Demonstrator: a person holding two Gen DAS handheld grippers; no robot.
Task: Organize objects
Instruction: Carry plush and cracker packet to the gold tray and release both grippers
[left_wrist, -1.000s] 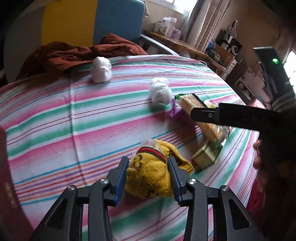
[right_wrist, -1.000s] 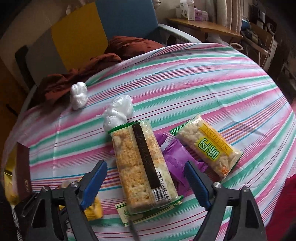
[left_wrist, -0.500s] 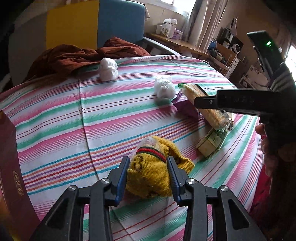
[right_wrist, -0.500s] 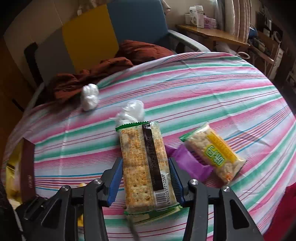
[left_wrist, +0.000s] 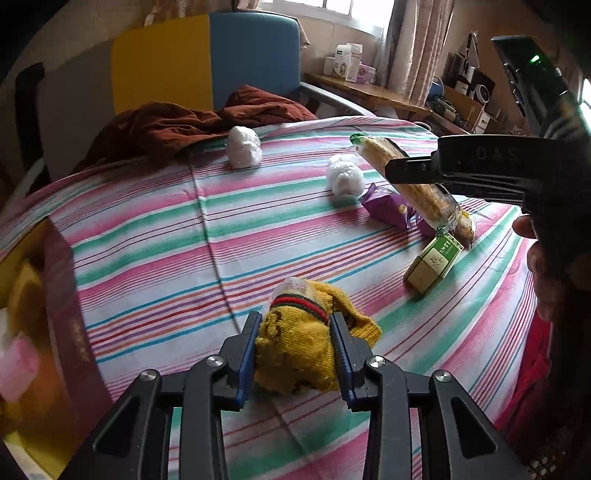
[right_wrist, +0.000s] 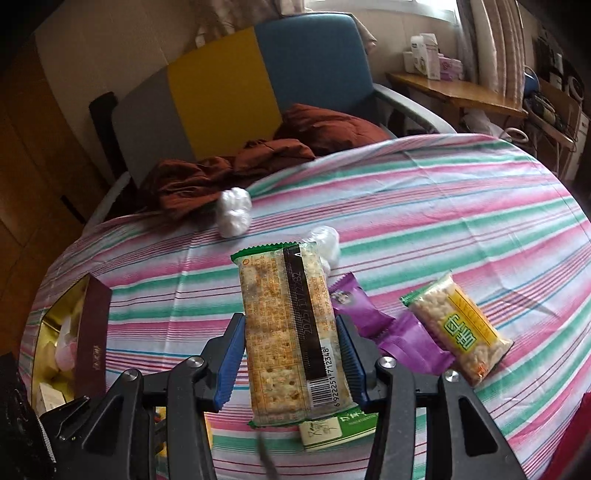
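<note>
Cracker packet (right_wrist: 291, 332), lifted now, barcode reads 6922251712348.

Two close wrist views angled down across one shared striped tablecloth (left_wrist: 155, 221), toward the chair (right_wrist: 258, 92).

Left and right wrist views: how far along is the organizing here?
Early to midway. The open box at the table edge already holds a few items. In hand: left gripper clamps the yellow sock; right gripper clamps the cracker pack. Left on the cloth: two white wads, purple wrappers, rice-cracker pack, green packet.
</note>
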